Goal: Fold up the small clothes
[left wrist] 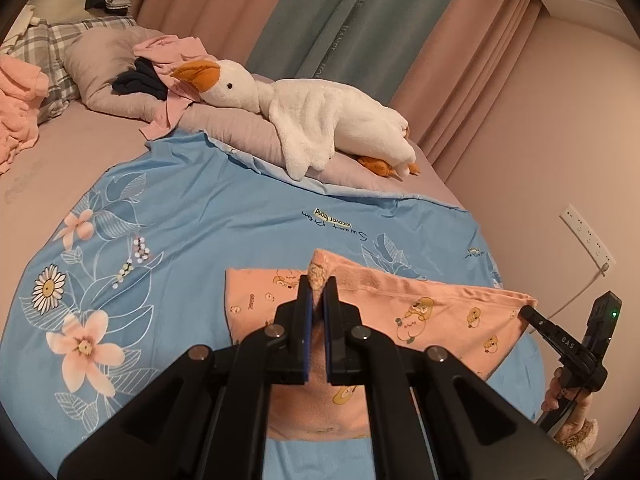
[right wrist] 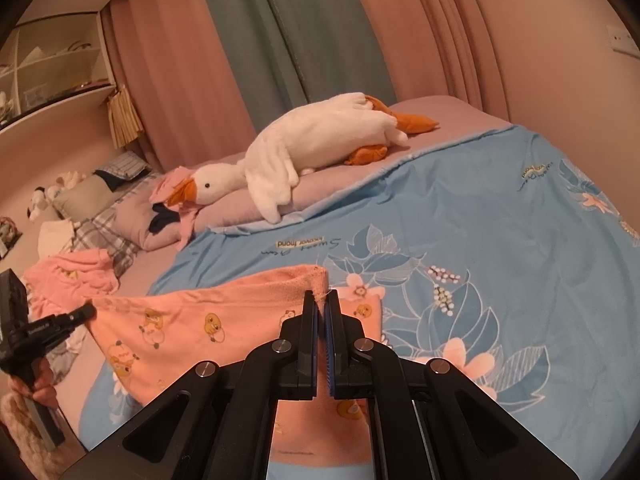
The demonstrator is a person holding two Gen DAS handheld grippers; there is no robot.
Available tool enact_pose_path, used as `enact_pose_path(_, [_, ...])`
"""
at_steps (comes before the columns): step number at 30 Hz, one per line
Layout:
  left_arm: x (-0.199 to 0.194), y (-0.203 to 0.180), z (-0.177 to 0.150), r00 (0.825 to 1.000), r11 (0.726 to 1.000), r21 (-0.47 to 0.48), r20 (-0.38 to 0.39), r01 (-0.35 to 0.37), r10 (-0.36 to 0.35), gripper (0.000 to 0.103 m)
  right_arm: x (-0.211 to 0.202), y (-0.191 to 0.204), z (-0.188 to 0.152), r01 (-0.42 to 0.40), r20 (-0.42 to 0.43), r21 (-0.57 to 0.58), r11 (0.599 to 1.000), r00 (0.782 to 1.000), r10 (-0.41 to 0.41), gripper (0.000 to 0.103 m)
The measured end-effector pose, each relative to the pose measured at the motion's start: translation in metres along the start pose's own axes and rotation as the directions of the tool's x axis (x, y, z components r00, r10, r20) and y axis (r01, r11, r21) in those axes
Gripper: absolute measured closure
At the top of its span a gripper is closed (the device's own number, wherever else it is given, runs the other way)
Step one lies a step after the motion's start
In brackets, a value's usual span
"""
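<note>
While both grippers clamp the same peach garment (left wrist: pixel 420 312), it hangs stretched between them above the blue floral quilt (left wrist: pixel 168 216); the left gripper (left wrist: pixel 318 280) has its jaws pressed nearly together on a bunched corner of the cloth, whose fleecy edge pokes up just past the fingertips; the right gripper (right wrist: pixel 321 298) likewise pinches a folded corner of the fabric, jaws narrow, with a few loose threads showing at the tips. Seen from the left wrist, the garment runs rightward from the jaws to the other gripper's tip at its far corner, and part of it drapes down beneath the fingers; seen from the right wrist, it runs leftward to the left gripper's tip, printed with small yellow cartoon figures. A hand (left wrist: pixel 554 394) grips the handle of the right tool at the right edge of the left view.

Well ahead of both grippers, a white plush goose (left wrist: pixel 304 116) with an orange beak lies along a mauve pillow (left wrist: pixel 104 68); beyond it hang pink and teal curtains (left wrist: pixel 352 20). Ahead and to the left of the left gripper sits a heap of peach clothing (left wrist: pixel 18 104) on the sheet, near a plaid pillow (left wrist: pixel 48 46).
</note>
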State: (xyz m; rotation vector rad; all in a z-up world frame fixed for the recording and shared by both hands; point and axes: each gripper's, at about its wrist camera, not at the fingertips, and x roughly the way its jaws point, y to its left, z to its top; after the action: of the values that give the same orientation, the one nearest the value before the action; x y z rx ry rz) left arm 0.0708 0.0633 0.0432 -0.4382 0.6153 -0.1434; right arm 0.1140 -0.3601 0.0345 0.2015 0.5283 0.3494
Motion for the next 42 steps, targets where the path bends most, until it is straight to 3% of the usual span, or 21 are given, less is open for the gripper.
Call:
enact_pose_path(22, [0.069, 0.017, 0.038, 0.999, 0.999, -0.033, -0.04, -0.021, 0.02, 0.099, 0.059, -0.009, 0.024, 0.011, -0.037, 0.011, 1.0, 0.999, -0.01, 0.099])
enact_pose_path(38, [0.119, 0.034, 0.048, 0.994, 0.996, -0.046, -0.089, -0.075, 0.07, 0.1, 0.109, -0.02, 0.033, 0.025, -0.114, 0.003, 1.0, 0.993, -0.024, 0.099])
enact_pose_path(42, [0.133, 0.037, 0.049, 0.987, 0.991, -0.05, -0.112, -0.121, 0.115, 0.1, 0.122, -0.023, 0.034, 0.028, -0.135, 0.006, 1.0, 0.99, -0.027, 0.099])
